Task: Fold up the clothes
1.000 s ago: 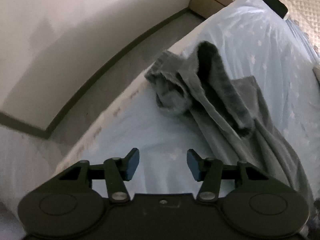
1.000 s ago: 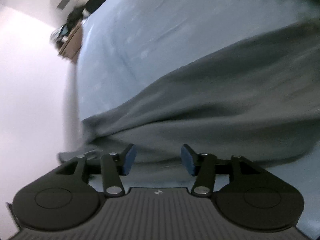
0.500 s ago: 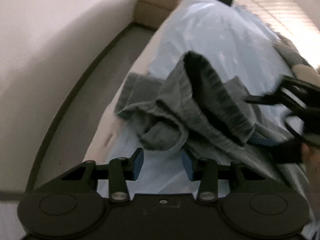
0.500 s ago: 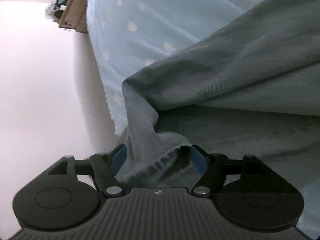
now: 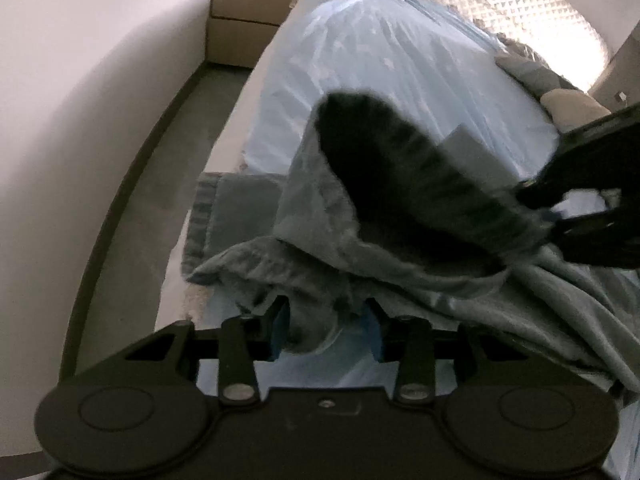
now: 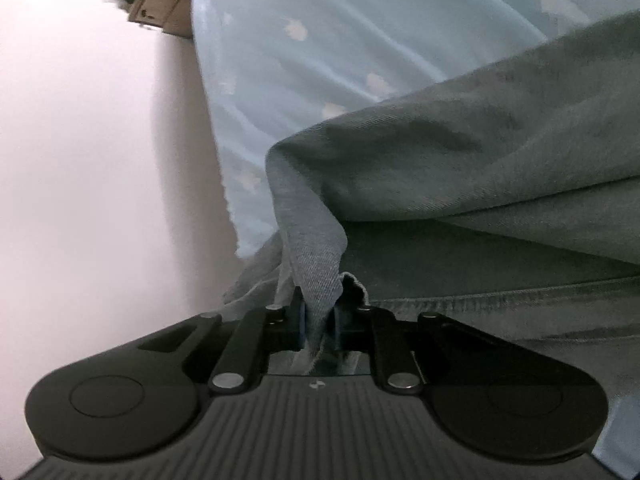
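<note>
Our right claw (image 6: 320, 330) was closing, pinching a fold of the grey garment (image 6: 480, 168) on the bed (image 6: 320, 40). Our left claw (image 5: 326, 330) was closing around its hem, seemingly without pressing yet.

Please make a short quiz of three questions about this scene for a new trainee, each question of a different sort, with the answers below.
1. True or false: the right hand-held gripper pinches a fold of the grey garment.
2. What lies under the garment? A) a wooden floor B) a light blue bedsheet C) a red towel
3. Fill in: cloth of the garment lies between the fingers of the ____ hand-held gripper, whose jaws are closing.

Key: 1 true; 2 B; 3 left
</note>
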`<state>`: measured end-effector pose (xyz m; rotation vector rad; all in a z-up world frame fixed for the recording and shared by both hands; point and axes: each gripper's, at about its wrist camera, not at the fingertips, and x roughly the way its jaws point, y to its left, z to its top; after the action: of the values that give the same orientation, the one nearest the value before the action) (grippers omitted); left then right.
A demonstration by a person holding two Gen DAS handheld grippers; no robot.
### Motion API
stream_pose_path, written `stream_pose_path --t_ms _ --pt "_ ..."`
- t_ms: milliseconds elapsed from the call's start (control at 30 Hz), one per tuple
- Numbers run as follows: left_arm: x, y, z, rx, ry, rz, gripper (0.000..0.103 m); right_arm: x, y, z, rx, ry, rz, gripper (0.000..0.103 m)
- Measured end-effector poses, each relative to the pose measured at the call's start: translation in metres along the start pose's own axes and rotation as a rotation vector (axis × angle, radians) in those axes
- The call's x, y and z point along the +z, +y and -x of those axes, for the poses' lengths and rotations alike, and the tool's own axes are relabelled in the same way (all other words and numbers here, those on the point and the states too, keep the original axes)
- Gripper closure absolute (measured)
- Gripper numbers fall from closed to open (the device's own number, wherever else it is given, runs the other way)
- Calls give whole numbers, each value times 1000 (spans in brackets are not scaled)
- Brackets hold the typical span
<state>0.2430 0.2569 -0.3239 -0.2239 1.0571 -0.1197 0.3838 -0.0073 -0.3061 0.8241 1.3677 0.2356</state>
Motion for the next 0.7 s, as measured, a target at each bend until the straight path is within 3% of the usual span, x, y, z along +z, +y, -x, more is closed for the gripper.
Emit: stream_pose_path --t_ms 100,200,267,467,600,700 --pt "4 -3 -11 2 17 -9 74 -2 4 24 20 -16 5 90" --pt "4 -6 -18 42 42 -6 94 1 11 39 31 -30 25 90" --pt "3 -4 -16 50 34 11 98 0 12 54 39 -40 42 90" --pt "-11 27 2 69 31 124 100 2 17 79 8 -50 128 90" --pt "-27 60 5 89 72 214 100 -1 18 99 -33 -46 190 90" --pt "-27 77 6 63 81 275 99 -3 23 108 -61 -47 230 90"
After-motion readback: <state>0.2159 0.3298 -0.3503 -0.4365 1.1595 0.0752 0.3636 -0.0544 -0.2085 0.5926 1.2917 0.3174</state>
